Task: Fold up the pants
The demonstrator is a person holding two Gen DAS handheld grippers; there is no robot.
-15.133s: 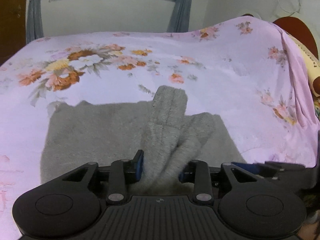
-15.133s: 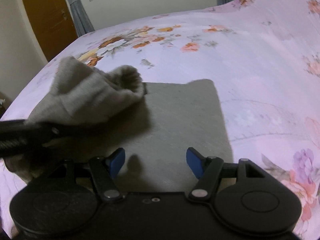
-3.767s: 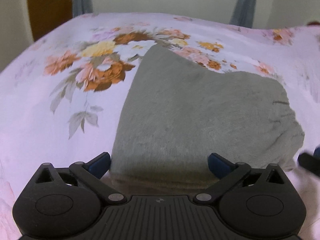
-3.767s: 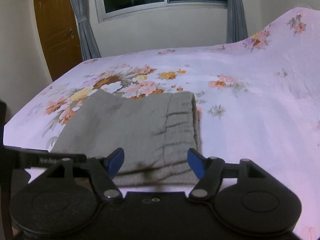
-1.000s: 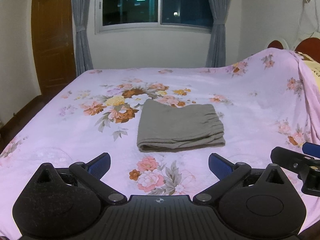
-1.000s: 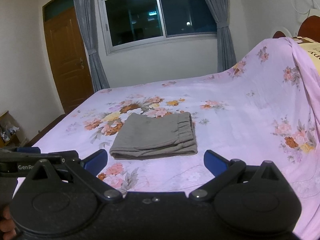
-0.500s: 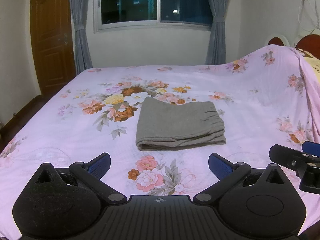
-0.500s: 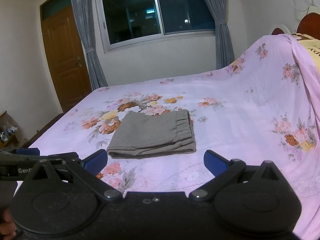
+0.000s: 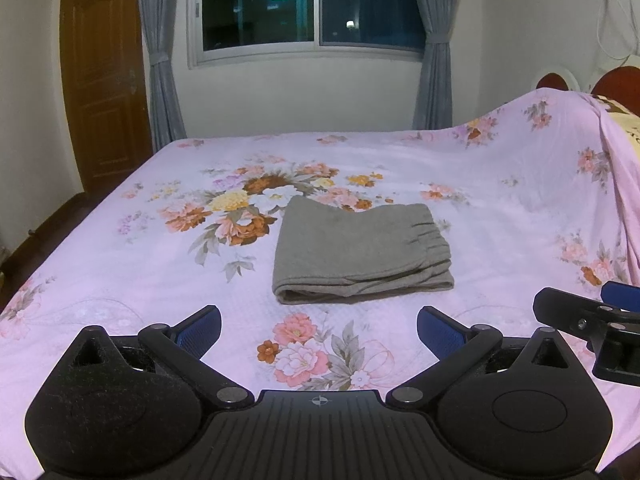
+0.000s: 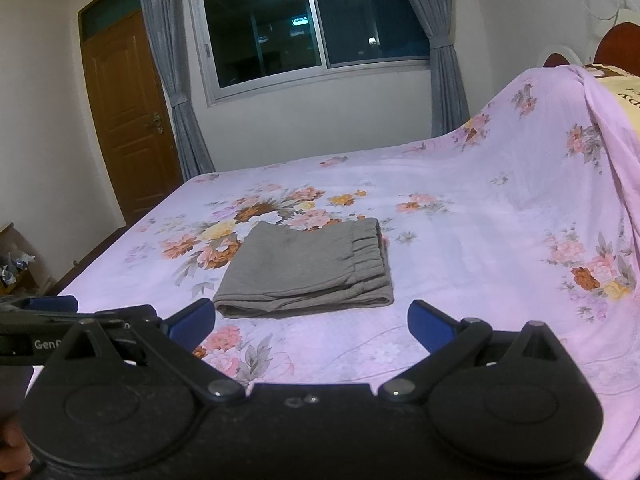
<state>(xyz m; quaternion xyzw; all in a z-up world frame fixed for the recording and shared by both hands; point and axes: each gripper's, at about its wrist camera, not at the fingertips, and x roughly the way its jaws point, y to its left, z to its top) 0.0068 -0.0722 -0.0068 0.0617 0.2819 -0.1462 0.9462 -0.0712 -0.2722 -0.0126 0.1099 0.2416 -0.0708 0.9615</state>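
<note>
Both tools, left (image 9: 319,326) and right (image 10: 311,322), spread empty, now withdrawn from folded pants (image 9: 359,249) on bed (image 9: 500,216); cluttered shelf (image 10: 14,264) only in right view.

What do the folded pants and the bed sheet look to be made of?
Pants: soft grey knit, probably fleece or jersey; matte, thick rounded folds, gathered elastic waistband. Bed sheet: thin woven cloth, likely cotton or a blend; matte pink with a printed flower pattern and fine creases.
</note>
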